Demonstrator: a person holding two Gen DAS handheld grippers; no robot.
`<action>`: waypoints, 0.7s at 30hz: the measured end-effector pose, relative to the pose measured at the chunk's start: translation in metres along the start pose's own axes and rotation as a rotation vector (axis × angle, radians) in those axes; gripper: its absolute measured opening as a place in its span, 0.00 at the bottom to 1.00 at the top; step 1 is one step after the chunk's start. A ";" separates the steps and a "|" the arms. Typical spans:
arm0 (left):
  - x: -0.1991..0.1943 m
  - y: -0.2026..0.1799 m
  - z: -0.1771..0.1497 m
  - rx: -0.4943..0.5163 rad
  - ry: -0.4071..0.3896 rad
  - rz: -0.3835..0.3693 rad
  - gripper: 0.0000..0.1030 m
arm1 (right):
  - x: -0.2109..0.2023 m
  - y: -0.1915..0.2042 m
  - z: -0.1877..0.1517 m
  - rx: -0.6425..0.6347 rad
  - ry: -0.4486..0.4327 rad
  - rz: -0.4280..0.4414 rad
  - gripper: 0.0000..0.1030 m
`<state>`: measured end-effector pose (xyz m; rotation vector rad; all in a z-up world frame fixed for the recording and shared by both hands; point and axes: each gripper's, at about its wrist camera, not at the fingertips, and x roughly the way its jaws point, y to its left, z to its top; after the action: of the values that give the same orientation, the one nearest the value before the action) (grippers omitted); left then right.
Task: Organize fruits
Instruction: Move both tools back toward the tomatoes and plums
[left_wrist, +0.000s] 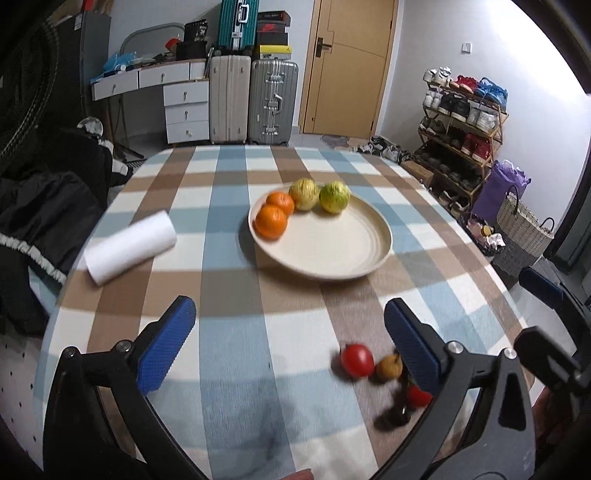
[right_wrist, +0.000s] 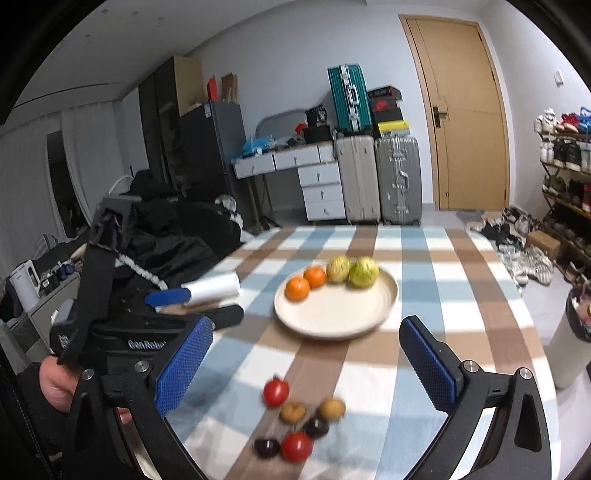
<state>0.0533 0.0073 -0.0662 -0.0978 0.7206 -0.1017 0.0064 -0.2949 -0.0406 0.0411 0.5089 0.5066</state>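
A cream plate (left_wrist: 332, 247) (right_wrist: 332, 314) on the checked tablecloth holds two oranges (left_wrist: 271, 220) (right_wrist: 297, 288) and two yellow-green fruits (left_wrist: 334, 196) (right_wrist: 364, 272) along its far rim. Nearer me lie small loose fruits: a red tomato (left_wrist: 357, 360) (right_wrist: 276, 392), a second tomato (right_wrist: 296, 446), two brown fruits (right_wrist: 332, 408) and two dark ones (right_wrist: 266, 447). My left gripper (left_wrist: 290, 343) is open and empty, with the loose fruits by its right finger. My right gripper (right_wrist: 304, 365) is open and empty, just above the loose fruits. The left gripper also shows at the left of the right wrist view (right_wrist: 192, 306).
A white paper roll (left_wrist: 130, 245) (right_wrist: 216, 288) lies on the table's left side. Dark clothes are piled past the left edge. Suitcases, drawers and a door stand behind; a shoe rack (left_wrist: 461, 122) and baskets are on the right.
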 end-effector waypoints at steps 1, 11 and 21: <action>0.001 0.000 -0.005 0.002 0.010 -0.002 0.99 | -0.001 0.001 -0.006 0.000 0.011 -0.014 1.00; 0.007 0.006 -0.037 -0.017 0.051 -0.020 0.99 | -0.005 0.002 -0.054 0.062 0.082 -0.017 1.00; 0.018 0.009 -0.058 -0.002 0.095 -0.032 0.99 | 0.012 -0.004 -0.081 0.172 0.153 0.025 1.00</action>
<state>0.0290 0.0107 -0.1229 -0.1067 0.8143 -0.1372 -0.0217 -0.3000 -0.1179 0.1742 0.7015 0.4921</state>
